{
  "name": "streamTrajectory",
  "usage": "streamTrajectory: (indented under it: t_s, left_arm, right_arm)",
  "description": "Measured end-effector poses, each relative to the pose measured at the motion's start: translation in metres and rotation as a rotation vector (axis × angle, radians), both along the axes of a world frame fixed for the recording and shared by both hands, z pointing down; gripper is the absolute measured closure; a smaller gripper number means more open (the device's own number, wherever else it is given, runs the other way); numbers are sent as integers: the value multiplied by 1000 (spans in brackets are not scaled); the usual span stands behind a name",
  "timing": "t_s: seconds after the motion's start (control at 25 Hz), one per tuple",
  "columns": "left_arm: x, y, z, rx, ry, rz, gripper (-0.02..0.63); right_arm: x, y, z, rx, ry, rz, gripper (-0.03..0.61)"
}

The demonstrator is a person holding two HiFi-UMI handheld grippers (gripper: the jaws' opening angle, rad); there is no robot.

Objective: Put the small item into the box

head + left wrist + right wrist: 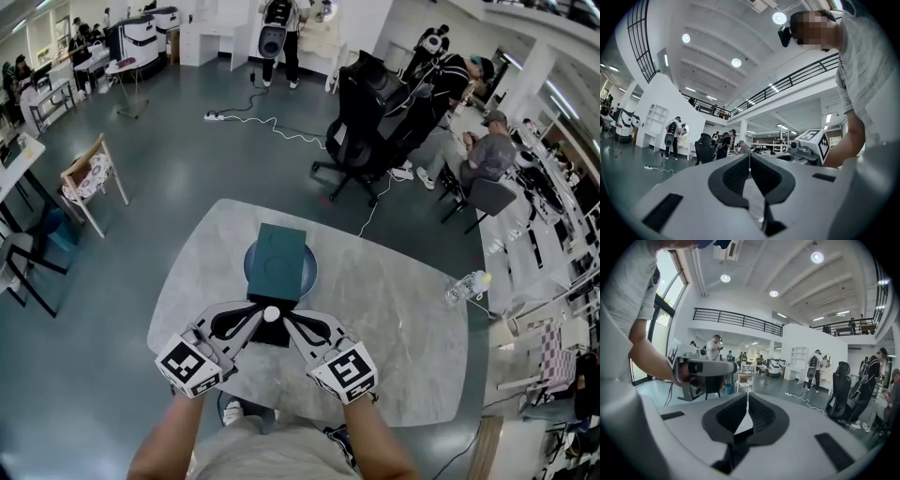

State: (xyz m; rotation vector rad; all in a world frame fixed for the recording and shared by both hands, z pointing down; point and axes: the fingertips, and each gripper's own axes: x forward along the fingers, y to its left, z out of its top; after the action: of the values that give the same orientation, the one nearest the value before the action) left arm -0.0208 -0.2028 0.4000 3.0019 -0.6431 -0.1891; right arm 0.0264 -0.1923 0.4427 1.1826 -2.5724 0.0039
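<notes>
1. Hovering over the tabletop (pixel 394 309), left gripper (pixel 262 318) and right gripper (pixel 282 318) were tip to tip, near the green box (pixel 281 251).
2. Both sets of fingers (pixel 735 175) were pressed shut.
3. Small white item (pixel 271 314) sat right at those tips; couldn't tell if held.

box (pixel 280 258): left gripper (pixel 257 317) and right gripper (pixel 286 319) are covering its near end
white item (pixel 271 314): showing too small to tell what is bearing it
table (pixel 403 319): torso (pixel 272 455) is hiding its near edge
</notes>
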Motion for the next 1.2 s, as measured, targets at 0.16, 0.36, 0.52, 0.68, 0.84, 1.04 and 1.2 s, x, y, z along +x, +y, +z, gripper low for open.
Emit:
streamTrajectory:
  t_s: [0.16,0.36,0.52,0.68,0.84,1.04,1.2]
  left_arm:
    - [2,6,-4,9,0,10,592]
    - [3,10,-11,14,1,15,592]
    - [4,13,-12,18,4,21,592]
    - [6,15,-15,27,1,28,592]
    - [7,13,-20,39,-4,25,592]
    - [6,12,-21,43,-2,16,592]
    - [4,11,-22,39,0,11,592]
  right_arm:
    - [1,8,-17,32,-35,-8,557]
    - [4,16,-38,63,-75,-4,558]
    - [8,20,-46,83,-81,3,560]
    - [12,21,-54,91,-119,9,560]
    - [14,21,-64,115,-116,9,558]
    - [16,22,-71,135,-117,12,560]
    - [18,22,-73,136,-114,27,560]
